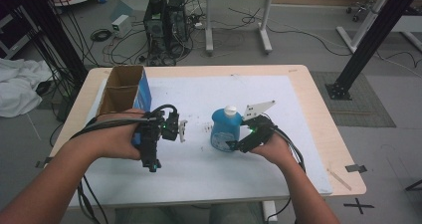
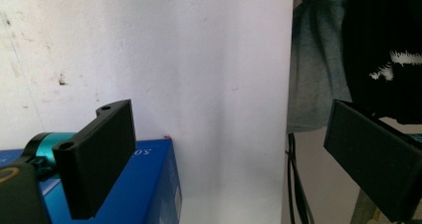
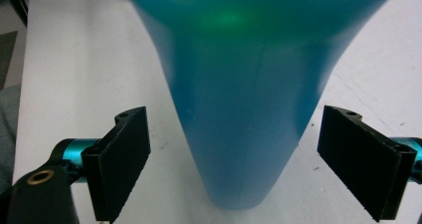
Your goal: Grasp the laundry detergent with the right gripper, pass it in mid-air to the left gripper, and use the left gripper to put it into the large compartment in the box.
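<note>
Two claws over white-covered tabletop [image 1: 278, 149], right claw [image 3: 234, 159] spread wide, jaws flanking blue bottle [image 1: 225, 130] without contact, bottle upright at centre, left claw [image 1: 182, 130] at its 9 o'clock, spread, beside open cardboard box [image 1: 122, 89].

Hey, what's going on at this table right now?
A person holds a gripper in each hand over a white-covered table. The right gripper has its jaws open on either side of a blue bottle with a white cap, not yet closed on it. The left gripper, also open, sits beside an open blue cardboard box at the table's left.
</note>
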Action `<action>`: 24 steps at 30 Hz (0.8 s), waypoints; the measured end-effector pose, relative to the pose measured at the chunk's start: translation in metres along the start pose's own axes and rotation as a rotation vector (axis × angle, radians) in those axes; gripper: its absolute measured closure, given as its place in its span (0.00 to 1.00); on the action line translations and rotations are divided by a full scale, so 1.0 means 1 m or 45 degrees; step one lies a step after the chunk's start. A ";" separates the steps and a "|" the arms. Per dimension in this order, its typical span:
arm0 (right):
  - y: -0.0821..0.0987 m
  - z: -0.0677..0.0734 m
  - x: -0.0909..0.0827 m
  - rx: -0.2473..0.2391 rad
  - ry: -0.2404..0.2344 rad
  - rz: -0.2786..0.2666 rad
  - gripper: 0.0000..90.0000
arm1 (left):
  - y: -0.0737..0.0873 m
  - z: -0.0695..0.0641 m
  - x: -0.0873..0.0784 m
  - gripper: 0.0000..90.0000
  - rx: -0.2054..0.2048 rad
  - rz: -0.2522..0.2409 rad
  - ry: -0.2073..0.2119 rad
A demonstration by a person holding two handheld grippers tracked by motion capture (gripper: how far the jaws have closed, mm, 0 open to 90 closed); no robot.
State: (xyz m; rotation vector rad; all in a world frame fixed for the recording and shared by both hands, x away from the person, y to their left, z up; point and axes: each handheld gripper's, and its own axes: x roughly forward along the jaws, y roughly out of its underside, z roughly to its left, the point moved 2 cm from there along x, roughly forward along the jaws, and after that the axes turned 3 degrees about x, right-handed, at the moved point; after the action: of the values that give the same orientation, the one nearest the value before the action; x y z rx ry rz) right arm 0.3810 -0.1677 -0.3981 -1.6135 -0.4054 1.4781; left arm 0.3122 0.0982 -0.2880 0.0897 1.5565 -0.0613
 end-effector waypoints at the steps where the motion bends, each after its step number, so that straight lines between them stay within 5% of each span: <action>1: 0.000 0.000 0.001 0.009 0.001 0.000 0.14 | 0.000 -0.002 0.000 0.07 -0.031 -0.001 0.026; 10: 0.001 0.001 0.013 -0.004 0.007 -0.043 0.14 | 0.000 -0.001 0.001 0.07 -0.021 -0.002 0.022; 15: 0.004 0.001 0.018 0.029 0.029 -0.089 0.14 | 0.000 -0.003 0.002 0.07 -0.046 -0.005 0.048; 16: 0.005 0.002 0.020 0.044 0.035 -0.112 0.14 | 0.000 -0.001 0.002 0.07 -0.017 -0.003 0.014; 24: 0.011 0.002 0.025 0.066 0.048 -0.153 0.14 | 0.001 -0.001 0.002 0.07 -0.018 -0.001 0.014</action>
State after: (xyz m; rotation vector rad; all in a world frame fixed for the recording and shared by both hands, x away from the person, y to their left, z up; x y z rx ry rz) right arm 0.3816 -0.1540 -0.4218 -1.5471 -0.4314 1.3556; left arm 0.3118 0.0995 -0.2900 0.0783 1.5676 -0.0501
